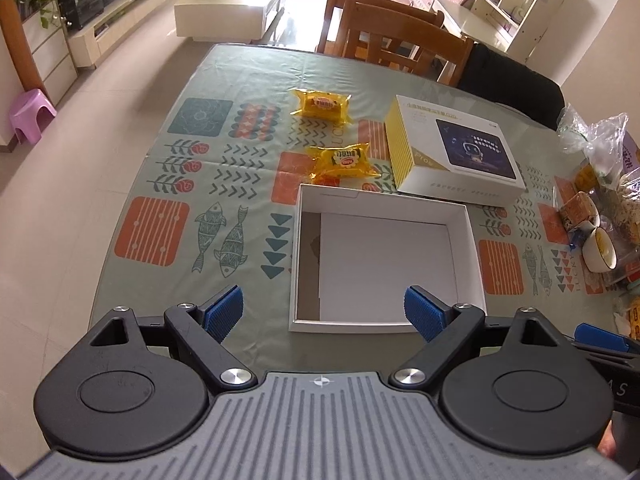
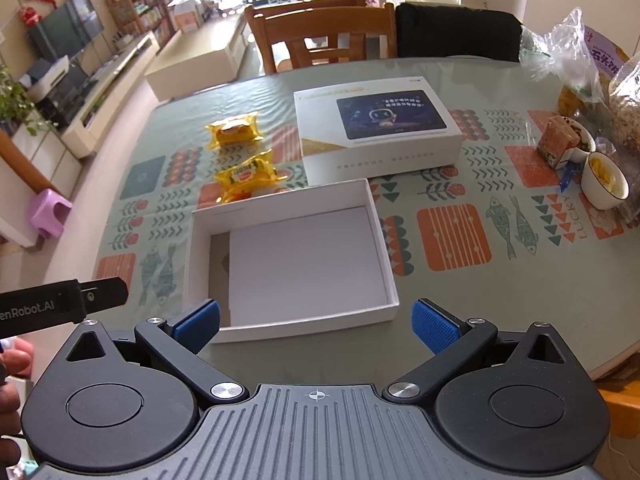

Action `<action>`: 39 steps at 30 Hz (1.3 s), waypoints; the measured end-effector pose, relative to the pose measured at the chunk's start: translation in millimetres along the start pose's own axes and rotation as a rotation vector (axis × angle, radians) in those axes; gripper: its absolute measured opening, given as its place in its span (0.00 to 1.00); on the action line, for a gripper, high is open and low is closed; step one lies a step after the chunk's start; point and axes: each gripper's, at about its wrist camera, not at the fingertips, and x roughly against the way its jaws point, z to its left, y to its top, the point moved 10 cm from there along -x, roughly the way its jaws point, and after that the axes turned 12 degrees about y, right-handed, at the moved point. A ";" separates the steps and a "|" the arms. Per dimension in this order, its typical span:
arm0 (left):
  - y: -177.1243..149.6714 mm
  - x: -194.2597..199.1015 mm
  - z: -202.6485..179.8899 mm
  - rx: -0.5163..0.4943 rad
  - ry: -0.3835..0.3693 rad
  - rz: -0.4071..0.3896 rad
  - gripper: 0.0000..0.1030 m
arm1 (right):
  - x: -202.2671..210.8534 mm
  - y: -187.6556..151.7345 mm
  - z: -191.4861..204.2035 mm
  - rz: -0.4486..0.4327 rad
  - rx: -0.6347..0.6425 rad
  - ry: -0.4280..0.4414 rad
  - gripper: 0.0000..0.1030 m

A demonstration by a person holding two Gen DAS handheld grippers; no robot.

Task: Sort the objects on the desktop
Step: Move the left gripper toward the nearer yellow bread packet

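Note:
An open, empty white box (image 1: 474,248) lies on the patterned table right in front of both grippers; it also shows in the right wrist view (image 2: 384,248). Behind it lies its white and yellow lid (image 1: 456,148) with a tablet picture, also in the right wrist view (image 2: 376,128). Two yellow snack packets lie left of the lid: a near one (image 1: 344,160) (image 2: 246,176) and a far one (image 1: 322,105) (image 2: 234,130). My left gripper (image 1: 323,314) is open and empty above the box's near edge. My right gripper (image 2: 316,326) is open and empty at the box's near edge.
At the table's right stand a white bowl (image 1: 600,254) (image 2: 604,184), a small brown carton (image 2: 558,146) and plastic bags of food (image 2: 580,52). Wooden chairs (image 1: 400,40) stand at the far side. The table edge runs close on the left (image 1: 120,240).

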 end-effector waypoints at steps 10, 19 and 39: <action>9.2 -27.1 -16.1 0.009 0.057 0.094 1.00 | -24.3 24.3 -14.8 0.077 0.019 0.035 1.00; 14.7 -46.3 -33.3 0.022 0.081 0.104 1.00 | -50.7 41.6 -20.0 0.119 0.065 0.050 1.00; 77.7 -120.5 -32.5 0.086 0.090 0.189 1.00 | -100.2 103.1 -24.5 0.149 0.072 -0.011 1.00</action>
